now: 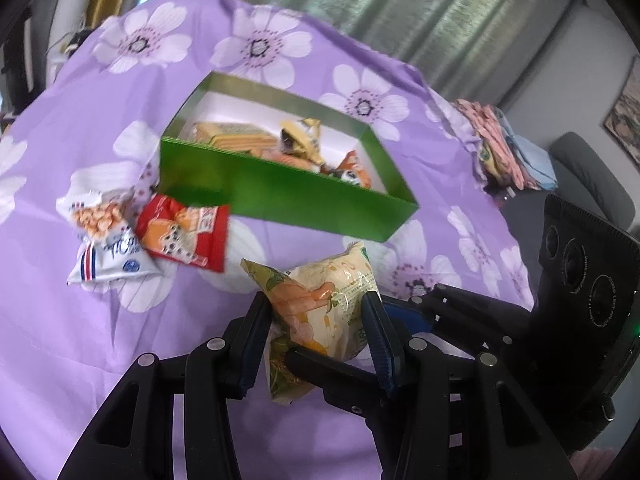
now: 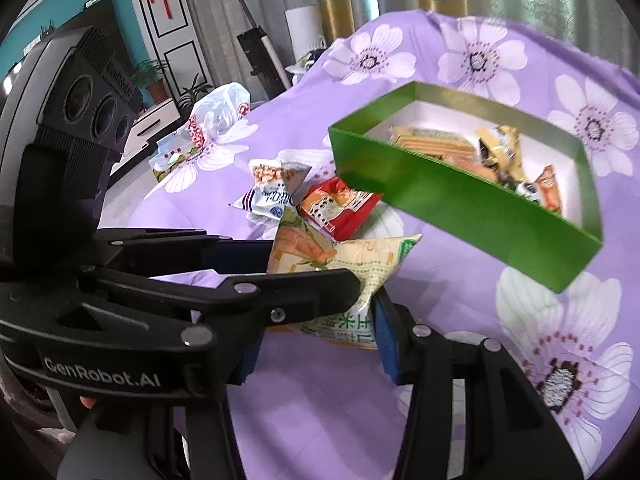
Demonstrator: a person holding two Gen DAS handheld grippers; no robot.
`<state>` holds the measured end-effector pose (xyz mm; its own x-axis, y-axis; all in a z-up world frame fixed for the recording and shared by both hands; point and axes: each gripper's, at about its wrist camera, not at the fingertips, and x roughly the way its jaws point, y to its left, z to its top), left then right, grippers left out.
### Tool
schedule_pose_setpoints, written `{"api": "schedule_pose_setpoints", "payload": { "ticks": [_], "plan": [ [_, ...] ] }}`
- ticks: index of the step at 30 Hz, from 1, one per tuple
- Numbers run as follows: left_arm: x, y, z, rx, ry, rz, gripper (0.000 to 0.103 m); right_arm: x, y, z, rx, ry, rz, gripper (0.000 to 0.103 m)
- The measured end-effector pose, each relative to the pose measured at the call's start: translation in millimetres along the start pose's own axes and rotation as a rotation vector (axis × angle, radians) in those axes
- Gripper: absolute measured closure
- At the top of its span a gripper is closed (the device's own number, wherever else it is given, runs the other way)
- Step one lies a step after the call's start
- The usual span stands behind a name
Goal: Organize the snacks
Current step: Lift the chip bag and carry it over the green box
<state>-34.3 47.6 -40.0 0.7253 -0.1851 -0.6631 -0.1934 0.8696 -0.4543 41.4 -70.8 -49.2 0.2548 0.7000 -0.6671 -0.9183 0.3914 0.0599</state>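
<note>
A cream and green snack bag (image 1: 324, 304) (image 2: 340, 264) hangs above the purple flowered cloth (image 1: 60, 340), held from both sides. My left gripper (image 1: 316, 312) is shut on its upper part. My right gripper (image 2: 316, 344) is shut on its lower part, reaching in from the right in the left wrist view. A green box (image 1: 288, 196) (image 2: 460, 200) with several snacks inside lies just beyond. A red snack bag (image 1: 188, 232) (image 2: 340, 206) and a white peanut bag (image 1: 104, 240) (image 2: 268, 192) lie on the cloth left of the box.
A white plastic bag (image 2: 218, 114) and other packets lie at the cloth's far left edge in the right wrist view. Folded patterned cloths (image 1: 508, 148) sit at the right edge. A grey chair (image 1: 592, 176) stands beyond.
</note>
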Motion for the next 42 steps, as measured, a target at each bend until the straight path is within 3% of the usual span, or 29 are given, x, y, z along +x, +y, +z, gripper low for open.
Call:
{"api": "schedule_pose_setpoints", "payload": {
  "ticks": [20, 42],
  "plan": [
    [-4, -35, 37, 0.103, -0.053, -0.034, 0.056, -39, -15, 22, -0.009, -0.118, -0.087, 0.054],
    [27, -50, 95, 0.154, -0.078, -0.059, 0.056, -41, -53, 57, 0.006, -0.189, -0.136, 0.054]
  ]
}}
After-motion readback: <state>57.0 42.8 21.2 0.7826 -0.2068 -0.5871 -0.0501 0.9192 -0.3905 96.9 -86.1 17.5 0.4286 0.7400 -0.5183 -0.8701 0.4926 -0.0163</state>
